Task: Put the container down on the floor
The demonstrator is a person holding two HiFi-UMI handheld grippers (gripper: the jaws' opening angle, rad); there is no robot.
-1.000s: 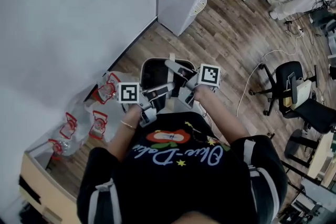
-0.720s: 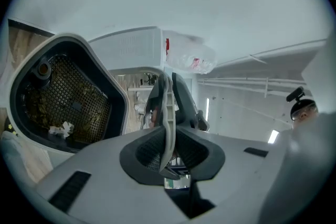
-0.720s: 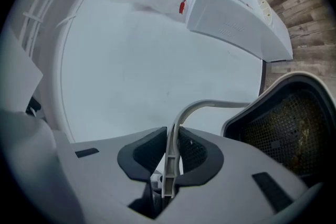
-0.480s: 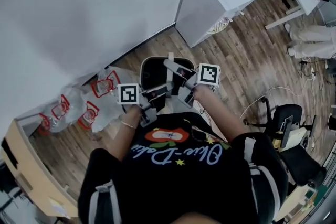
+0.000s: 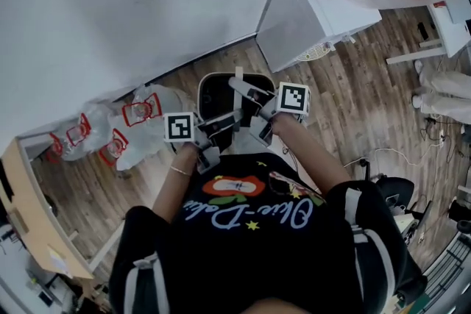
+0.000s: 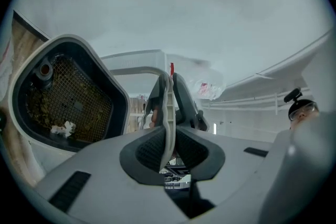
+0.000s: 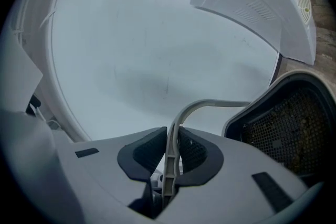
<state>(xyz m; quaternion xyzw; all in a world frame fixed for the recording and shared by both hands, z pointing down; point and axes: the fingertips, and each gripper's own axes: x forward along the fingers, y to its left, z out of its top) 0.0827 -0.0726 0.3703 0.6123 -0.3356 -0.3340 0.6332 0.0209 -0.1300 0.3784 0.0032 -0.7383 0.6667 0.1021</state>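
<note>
Wood-plank floor (image 5: 353, 106) is lying straight beneath the mesh-lined container (image 5: 219, 90), seemingly hanging before the person (image 5: 250, 232); left gripper (image 6: 167, 136) and right gripper (image 7: 170, 152) are both clamping its pale handle (image 7: 210, 105).

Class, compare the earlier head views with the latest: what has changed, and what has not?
The person has turned: in the head view the white cabinet slid right and the bags edged left. Unchanged: the left claw and right claw both stay shut on the handle of the container, holding it before the body.
</note>
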